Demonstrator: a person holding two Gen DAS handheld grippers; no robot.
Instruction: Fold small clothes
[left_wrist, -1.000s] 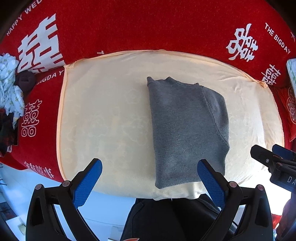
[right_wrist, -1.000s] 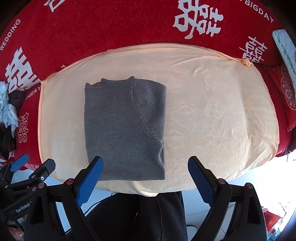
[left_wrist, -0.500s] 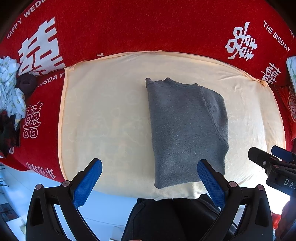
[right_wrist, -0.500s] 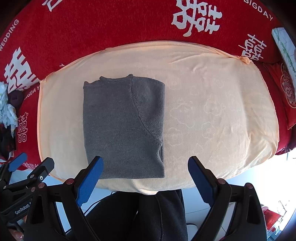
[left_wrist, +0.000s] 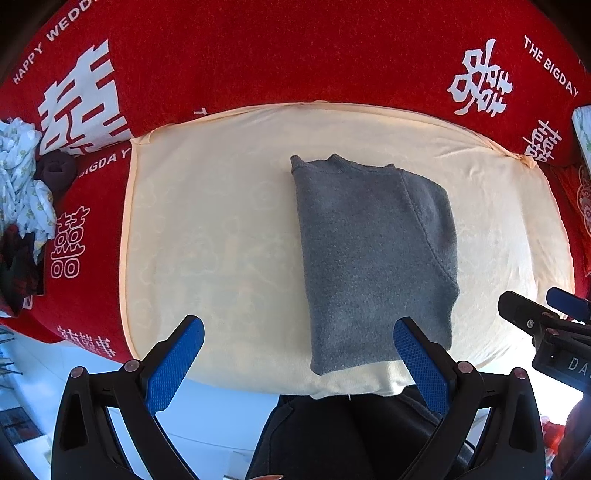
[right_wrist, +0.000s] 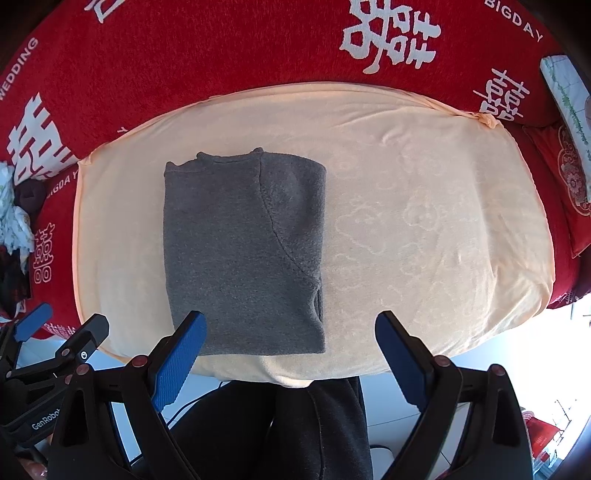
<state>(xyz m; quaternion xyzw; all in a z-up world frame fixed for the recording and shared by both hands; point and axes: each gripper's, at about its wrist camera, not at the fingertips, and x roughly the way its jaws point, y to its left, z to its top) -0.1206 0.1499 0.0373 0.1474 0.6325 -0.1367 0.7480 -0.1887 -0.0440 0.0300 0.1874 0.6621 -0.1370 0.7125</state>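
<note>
A small grey sweater (left_wrist: 373, 258) (right_wrist: 243, 251) lies folded into a tall rectangle on a cream cushion (left_wrist: 221, 229) (right_wrist: 424, 221), collar at the far end. My left gripper (left_wrist: 295, 328) hovers open above the near edge, its right pad (left_wrist: 419, 358) over the sweater's lower right corner. Over the same near edge my right gripper (right_wrist: 290, 328) stands open too, with its left pad (right_wrist: 177, 365) above the sweater's lower left corner. Neither holds anything.
A red cover with white characters (left_wrist: 258, 55) (right_wrist: 221, 48) surrounds the cushion. A pile of other clothes (left_wrist: 22, 184) lies at the far left. The person's dark trousers (right_wrist: 277, 428) are below the cushion's near edge. A patterned box (right_wrist: 569, 99) sits at the right.
Both grippers have drifted slightly nearer the sweater's near edge. The sweater has not moved and both grippers stay open.
</note>
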